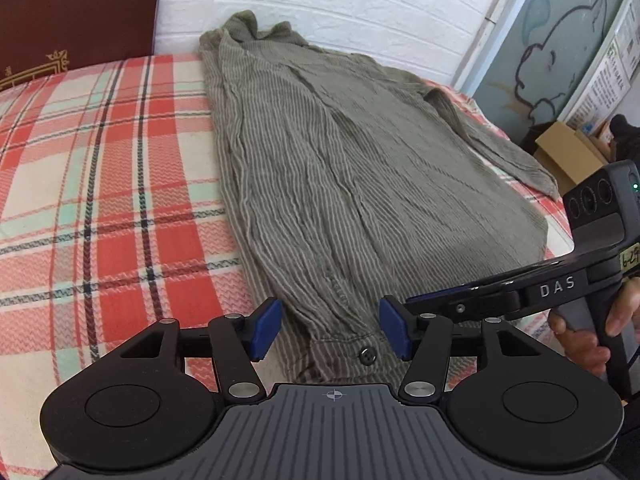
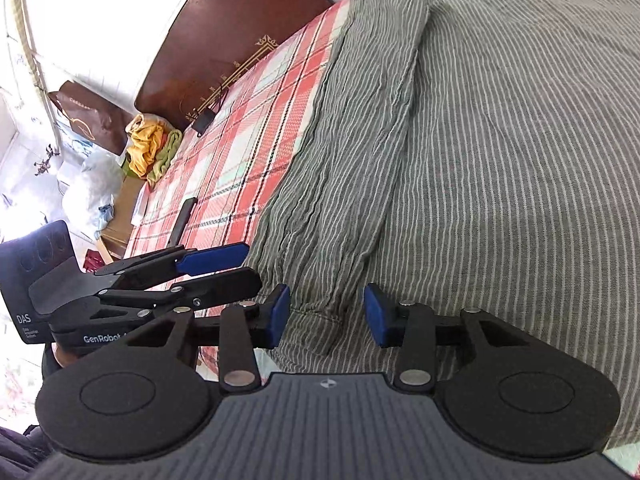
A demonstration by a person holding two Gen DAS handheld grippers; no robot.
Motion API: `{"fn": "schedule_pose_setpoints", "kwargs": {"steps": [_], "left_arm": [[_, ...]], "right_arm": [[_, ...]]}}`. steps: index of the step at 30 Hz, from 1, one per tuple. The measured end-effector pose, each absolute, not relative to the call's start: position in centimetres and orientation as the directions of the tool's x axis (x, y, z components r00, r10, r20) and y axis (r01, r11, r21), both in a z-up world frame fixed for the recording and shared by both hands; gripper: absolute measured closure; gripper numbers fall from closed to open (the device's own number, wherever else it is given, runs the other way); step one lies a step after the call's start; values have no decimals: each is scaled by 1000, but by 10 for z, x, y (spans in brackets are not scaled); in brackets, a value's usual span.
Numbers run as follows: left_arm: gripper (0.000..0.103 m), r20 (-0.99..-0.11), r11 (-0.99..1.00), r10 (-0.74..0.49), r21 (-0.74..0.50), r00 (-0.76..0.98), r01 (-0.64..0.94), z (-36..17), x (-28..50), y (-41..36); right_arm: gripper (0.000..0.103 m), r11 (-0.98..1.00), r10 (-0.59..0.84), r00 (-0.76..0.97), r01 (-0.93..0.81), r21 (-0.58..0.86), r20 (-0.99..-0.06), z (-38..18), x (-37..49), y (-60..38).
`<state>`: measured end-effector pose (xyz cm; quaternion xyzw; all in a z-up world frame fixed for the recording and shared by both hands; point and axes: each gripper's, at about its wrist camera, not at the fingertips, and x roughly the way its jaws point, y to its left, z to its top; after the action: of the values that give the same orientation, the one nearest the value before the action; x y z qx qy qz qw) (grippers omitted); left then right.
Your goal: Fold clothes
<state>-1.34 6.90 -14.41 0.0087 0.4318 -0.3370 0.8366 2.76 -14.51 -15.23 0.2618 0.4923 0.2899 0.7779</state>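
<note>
A grey-green striped shirt lies spread lengthwise on a bed covered by a red, cream and mint plaid sheet, its collar end toward the white brick-pattern wall and one sleeve folded in along its left side. The left claw hovers over the near end of that folded sleeve, its blue pads spread apart on either side of the buttoned cuff, with no pad pressing on the cloth. In the right wrist view, the right claw is likewise spread, its blue pads straddling the cuff end of the sleeve without pinching it. The two tools sit just beside each other at the near edge of the garment: the right one enters the left view from the right, held by a person's hand, while the left one shows at the left of the right view. A dark wooden headboard with gold trim stands at the head of the bed. Beyond the far edge of the bed are a brown paper bag, a yellow and green bundle of cloth and a cardboard box.
</note>
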Motion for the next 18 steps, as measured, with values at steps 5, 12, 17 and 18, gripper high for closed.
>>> {"fn": "schedule_pose_setpoints", "kwargs": {"steps": [5, 12, 17, 18], "left_arm": [[73, -746, 767, -558, -297, 363, 569, -148, -9, 65], [73, -719, 747, -602, -354, 347, 562, -138, -10, 73], [73, -749, 742, -589, -352, 303, 571, -152, -14, 63], [73, -757, 745, -582, -350, 297, 567, -156, -14, 62]], "right_arm": [[98, 688, 716, 338, -190, 701, -611, -154, 28, -140], [98, 662, 730, 428, -252, 706, -532, -120, 17, -152], [98, 669, 717, 443, -218, 711, -539, -123, 16, -158], [98, 673, 711, 438, -197, 713, -550, -128, 16, -161]]}}
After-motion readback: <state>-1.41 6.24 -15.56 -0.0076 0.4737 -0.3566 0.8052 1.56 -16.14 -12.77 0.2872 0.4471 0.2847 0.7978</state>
